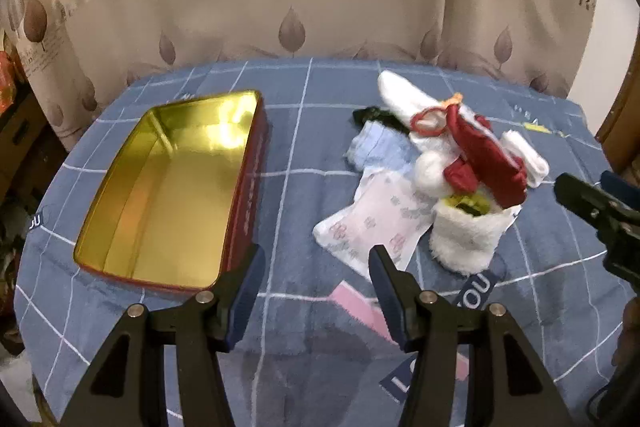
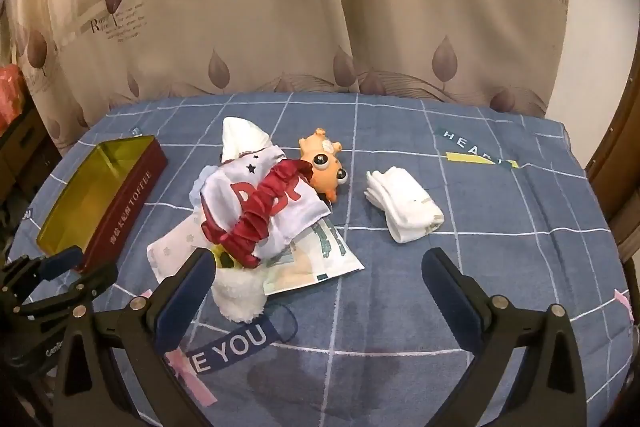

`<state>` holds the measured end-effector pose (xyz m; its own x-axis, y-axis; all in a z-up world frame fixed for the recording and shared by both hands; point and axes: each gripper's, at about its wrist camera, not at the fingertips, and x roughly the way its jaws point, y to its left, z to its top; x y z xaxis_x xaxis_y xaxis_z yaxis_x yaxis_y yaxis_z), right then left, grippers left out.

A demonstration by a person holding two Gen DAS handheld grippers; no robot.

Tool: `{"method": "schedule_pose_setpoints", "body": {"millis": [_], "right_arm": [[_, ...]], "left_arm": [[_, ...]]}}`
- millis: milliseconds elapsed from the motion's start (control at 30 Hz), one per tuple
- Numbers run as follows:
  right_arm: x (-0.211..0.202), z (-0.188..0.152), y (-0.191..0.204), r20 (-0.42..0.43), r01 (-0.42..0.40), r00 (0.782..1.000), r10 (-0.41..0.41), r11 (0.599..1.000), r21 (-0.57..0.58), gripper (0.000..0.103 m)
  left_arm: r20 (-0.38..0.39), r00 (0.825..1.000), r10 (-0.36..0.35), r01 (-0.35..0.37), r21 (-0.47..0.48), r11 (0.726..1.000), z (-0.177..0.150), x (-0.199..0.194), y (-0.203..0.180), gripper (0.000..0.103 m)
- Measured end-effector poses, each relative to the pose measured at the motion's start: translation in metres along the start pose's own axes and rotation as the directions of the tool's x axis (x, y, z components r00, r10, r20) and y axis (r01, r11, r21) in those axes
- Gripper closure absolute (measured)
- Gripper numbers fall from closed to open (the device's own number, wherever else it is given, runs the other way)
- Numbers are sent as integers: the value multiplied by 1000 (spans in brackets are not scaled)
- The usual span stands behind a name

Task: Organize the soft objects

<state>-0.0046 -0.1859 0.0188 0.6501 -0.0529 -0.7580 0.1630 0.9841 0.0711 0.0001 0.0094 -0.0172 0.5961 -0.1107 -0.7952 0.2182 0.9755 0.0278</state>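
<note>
Sorting not yet begun: left tool (image 1: pixel 316 281) and right tool (image 2: pixel 316 285) are hovering spread and empty, gold-lined tin (image 1: pixel 172 187) lying bare at ten o'clock, soft-goods pile (image 2: pixel 256 211) at center, white socks (image 2: pixel 404 213) at two o'clock, awaiting first pinch.

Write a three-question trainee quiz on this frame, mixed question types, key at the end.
1. True or false: the tin already holds a soft item.
2. Which item lies apart from the pile? A) red scrunchie B) folded white socks C) orange toy
3. Fill in: both the left gripper and right gripper are ____.

Key: 1 false; 2 B; 3 open, holding nothing.
</note>
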Motion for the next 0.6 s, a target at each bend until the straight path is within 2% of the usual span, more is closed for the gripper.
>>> {"method": "schedule_pose_setpoints", "body": {"millis": [67,167,300,433,600], "right_arm": [[1,1,-1,-5,-5,1000,5,1000,8,0],[3,1,-1,0,-8,1000,8,1000,10,0],[4,0,-4,-3,-13,1000,13,1000,13,0],[5,1,-6,-4,-18,1000,18,1000,22,0],[6,0,-8,-8,-21,1000,22,999,26,0]], "left_arm": [[25,1000,3,-3,26,1000,-1,-3,-4,48],[-15,1000,24,-23,56,998,1,1,-9,48],[-26,999,32,-31,27,999,2,2,-6,48],[8,998,55,-56,35,998,6,-2,-7,48],[-19,999,46,-45,19,999,6,4,-2,48]]}}
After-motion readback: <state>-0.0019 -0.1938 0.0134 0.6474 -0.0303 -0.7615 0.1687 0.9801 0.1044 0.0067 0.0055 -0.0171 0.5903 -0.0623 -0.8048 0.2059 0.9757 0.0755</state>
